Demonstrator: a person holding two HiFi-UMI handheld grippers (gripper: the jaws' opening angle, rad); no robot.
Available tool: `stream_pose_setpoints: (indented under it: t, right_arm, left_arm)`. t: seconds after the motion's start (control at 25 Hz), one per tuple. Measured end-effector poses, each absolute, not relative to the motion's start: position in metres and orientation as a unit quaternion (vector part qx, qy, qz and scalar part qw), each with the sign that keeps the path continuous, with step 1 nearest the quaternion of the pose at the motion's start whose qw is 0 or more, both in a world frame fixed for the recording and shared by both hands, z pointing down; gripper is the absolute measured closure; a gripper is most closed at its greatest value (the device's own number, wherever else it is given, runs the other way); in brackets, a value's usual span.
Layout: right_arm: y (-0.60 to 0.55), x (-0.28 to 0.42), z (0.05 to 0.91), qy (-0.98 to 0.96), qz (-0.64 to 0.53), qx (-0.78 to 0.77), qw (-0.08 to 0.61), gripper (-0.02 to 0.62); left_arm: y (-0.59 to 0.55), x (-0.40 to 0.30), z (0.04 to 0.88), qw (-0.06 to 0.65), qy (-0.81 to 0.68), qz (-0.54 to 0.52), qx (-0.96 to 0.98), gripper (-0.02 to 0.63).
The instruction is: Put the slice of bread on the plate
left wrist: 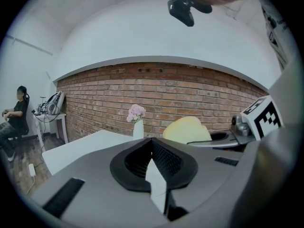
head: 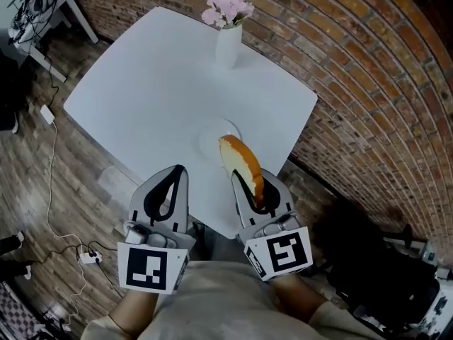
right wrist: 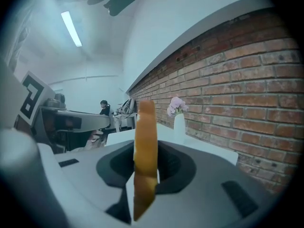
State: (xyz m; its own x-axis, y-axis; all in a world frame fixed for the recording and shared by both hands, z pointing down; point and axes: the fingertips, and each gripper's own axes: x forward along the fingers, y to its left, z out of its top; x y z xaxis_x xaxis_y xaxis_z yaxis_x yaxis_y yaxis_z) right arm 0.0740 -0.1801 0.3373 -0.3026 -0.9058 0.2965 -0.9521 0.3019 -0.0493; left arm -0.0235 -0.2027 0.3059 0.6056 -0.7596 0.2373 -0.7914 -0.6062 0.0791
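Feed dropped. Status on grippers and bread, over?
Right hand-held gripper shut on slice of bread, not yet on plate. Left hand-held gripper shut, empty. Vase stands far off, nothing in the way.

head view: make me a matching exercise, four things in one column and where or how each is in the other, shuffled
Things:
1. slice of bread
2. plate
3. vase of pink flowers
4. left gripper

Places or states:
A. shut, with nothing between its jaws
B. held on edge in the right gripper
C. standing at the far end of the table, near the brick wall
D. lying flat on the table just beyond the two grippers

Pairs: 1-B, 2-D, 3-C, 4-A
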Motion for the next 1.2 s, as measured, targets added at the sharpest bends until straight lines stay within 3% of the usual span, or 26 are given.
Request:
stream_pose_setpoints:
  t: [0.8,1.2]
  right_arm:
    - [-0.250,0.036,0.451,-0.845,0.220,0.465,0.149,0.503]
    - [-0.264,0.031,0.480,-0.839,0.320,0.422,0.123,0.503]
  left_arm:
    - [-0.226,-0.047,0.346,0.115,-0.476,0.129,0.862,0.595]
    - [-0.229,-0.051,0.353,0.122,-0.485,0.136,0.855,0.595]
